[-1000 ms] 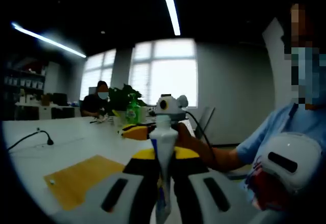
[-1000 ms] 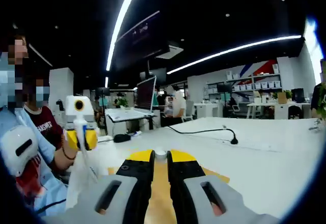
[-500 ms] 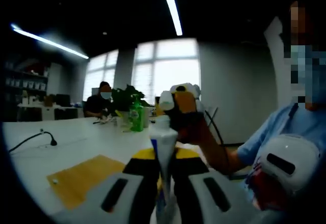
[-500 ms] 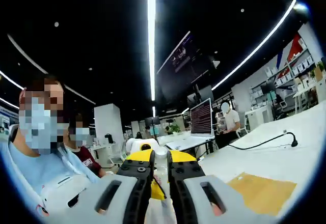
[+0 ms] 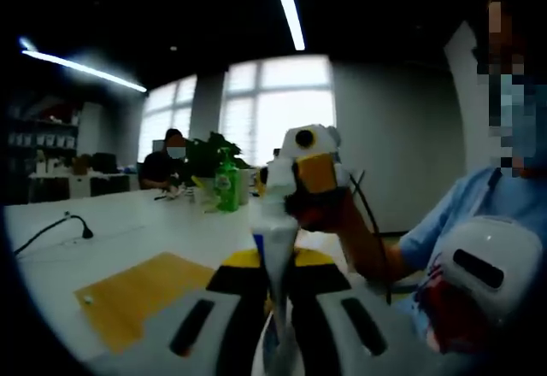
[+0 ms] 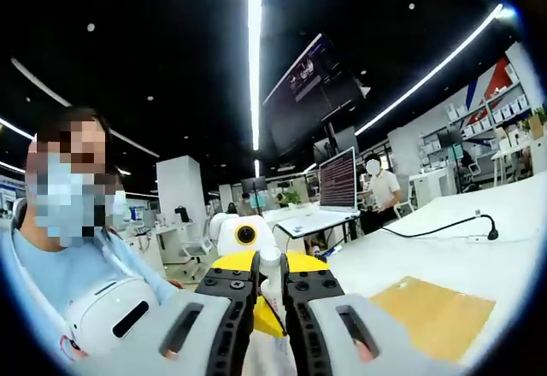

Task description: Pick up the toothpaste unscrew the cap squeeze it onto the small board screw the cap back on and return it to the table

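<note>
Toothpaste tube (image 5: pixel 275 261): held upright in the air above the worktop, nozzle end uppermost, so that the cap is offered to the other gripper and the body is kept from turning.
Cap (image 6: pixel 270 261): a small white cap is seen between the tips of the right jaws; whether it is still threaded on the tube cannot be told.
Left gripper (image 5: pixel 273 267): its jaws are clenched on the tube body low down, judged as the anchor for the unscrewing step.
Right gripper (image 6: pixel 269 267): its jaws are closed around the cap from above; in the left gripper view it (image 5: pixel 301 175) is seen meeting the tube's top, a placement suited to twisting.
Small board (image 5: pixel 141 295): a yellow-brown board lies flat on the white worktop (image 5: pixel 102 235), below and beside the tube, kept near so paste can be squeezed onto it next.
Surroundings: a black cable (image 5: pixel 51 229) lies toward the worktop's far edge; a green bottle (image 5: pixel 226 190) and a plant (image 5: pixel 208 161) stand at its far end.
</note>
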{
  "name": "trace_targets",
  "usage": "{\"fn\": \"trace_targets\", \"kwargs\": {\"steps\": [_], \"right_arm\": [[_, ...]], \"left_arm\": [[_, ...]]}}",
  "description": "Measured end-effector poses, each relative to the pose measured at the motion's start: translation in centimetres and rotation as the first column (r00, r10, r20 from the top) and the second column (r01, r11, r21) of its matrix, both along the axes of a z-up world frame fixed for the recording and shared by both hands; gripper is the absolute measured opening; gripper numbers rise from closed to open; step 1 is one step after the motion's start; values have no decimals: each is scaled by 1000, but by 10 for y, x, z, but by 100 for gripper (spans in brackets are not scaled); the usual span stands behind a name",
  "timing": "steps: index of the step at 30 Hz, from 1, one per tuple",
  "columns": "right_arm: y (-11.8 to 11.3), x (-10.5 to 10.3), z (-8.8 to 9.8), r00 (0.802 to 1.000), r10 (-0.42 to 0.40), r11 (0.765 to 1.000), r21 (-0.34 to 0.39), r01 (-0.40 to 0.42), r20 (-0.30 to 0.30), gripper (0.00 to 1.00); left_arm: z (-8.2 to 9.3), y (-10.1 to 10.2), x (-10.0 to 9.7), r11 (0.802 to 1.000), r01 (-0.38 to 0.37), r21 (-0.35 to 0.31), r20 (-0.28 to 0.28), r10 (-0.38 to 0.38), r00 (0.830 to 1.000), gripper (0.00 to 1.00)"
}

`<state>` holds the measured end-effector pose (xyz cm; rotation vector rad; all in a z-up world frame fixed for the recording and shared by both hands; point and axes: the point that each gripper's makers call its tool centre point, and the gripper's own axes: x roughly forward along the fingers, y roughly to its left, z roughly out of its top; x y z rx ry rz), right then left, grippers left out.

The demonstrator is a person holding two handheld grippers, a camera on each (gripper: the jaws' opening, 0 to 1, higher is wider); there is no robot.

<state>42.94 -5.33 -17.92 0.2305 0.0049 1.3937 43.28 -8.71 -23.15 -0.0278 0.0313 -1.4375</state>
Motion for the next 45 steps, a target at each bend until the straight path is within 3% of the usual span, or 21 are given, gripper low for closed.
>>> {"fn": "trace_targets", "kwargs": {"steps": [4,9,11,15,17,20,24,29,32,45], "right_arm": [[-3,-5,0,999,-18,999,-30,19,42,9],[-4,-6,-1,1000,-11,1000,-26,12,30,9],[-2,-4,-4,999,-11,999,-35,12,32,9],[3,-6,-10,999,31,998,-47,-32,-12,9],[2,-7,-12,1000,28,998,-62,-28,-9,9],[1,-9,-17,999,7,992,-127,-1,43,9],[3,-12,-15,996,-17,992,-121,28,90,9],[5,-7,-10,988,-81,992,-91,93,130,9],[8,-5,-13,975,-122,981,-127,147,186,9],[-2,10,-11,972,-187,972,-113,204,143,10]], "left_arm": [[0,0,-2,1000,-5,10,20,5,1000,8],[0,-1,-5,1000,6,13,17,-6,1000,8],[-3,-1,-8,999,22,30,-9,-21,1000,8],[-5,-2,-13,999,38,40,-11,-37,999,8],[-9,-2,-12,997,20,76,4,-21,1000,8],[-13,0,-9,990,-36,140,70,26,997,8],[-10,0,-8,989,-70,129,113,56,992,8],[-4,1,-4,994,-79,76,74,74,995,8],[-5,2,1,993,-91,77,66,86,994,8],[-11,2,9,992,-105,70,24,104,994,8]]}}
